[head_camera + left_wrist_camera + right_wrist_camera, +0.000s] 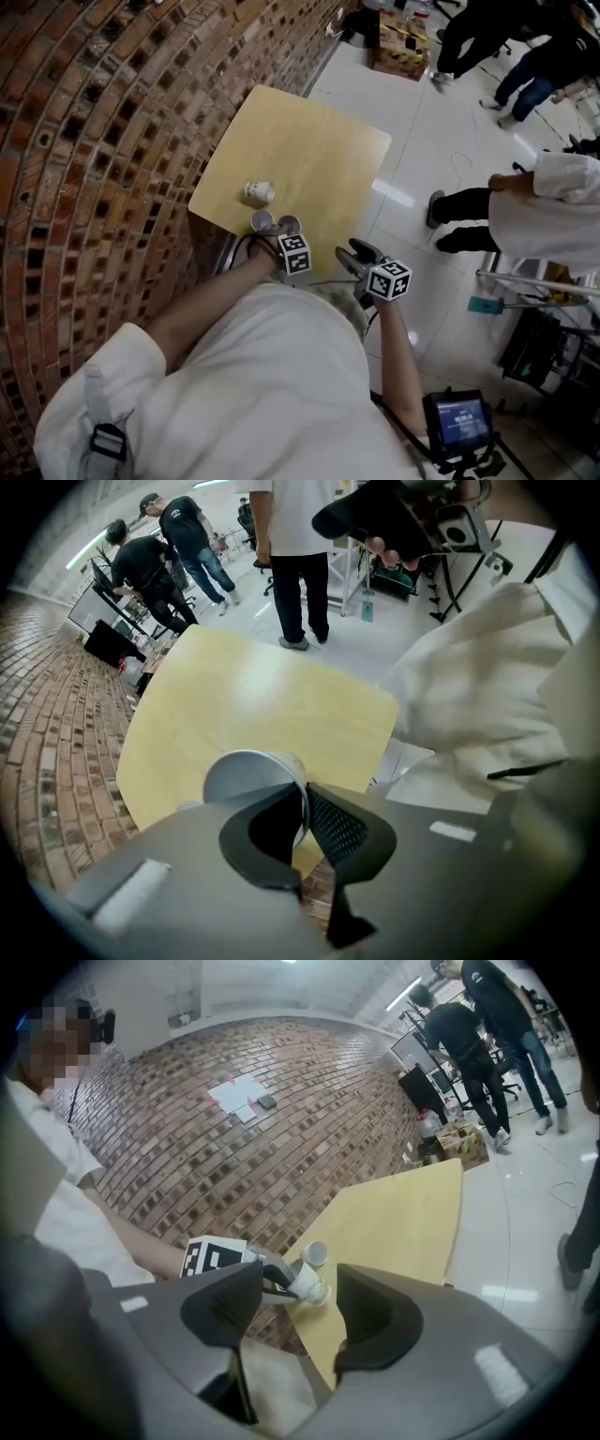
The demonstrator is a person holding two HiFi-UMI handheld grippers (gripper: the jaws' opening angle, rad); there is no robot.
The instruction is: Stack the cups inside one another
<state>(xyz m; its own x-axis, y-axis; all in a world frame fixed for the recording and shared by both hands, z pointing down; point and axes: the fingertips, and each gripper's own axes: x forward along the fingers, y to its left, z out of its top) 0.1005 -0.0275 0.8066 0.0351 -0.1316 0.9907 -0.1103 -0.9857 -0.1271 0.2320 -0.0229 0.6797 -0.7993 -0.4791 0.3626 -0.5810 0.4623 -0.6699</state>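
Cup [248, 772] clamped by its rim, left gripper [305, 803] fingers tight, beside the tabletop [262, 696] edge. It could crumple or tip off; right gripper [298, 1283] fingers apart, empty.

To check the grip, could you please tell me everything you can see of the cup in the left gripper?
The cup is small, white and paper by its look, with faint print outside and a plain grey inside. It is empty and tilted. The left gripper is shut on its wall at the rim, one jaw inside, one outside. It is at the near edge of the table; whether its base touches it is unclear.
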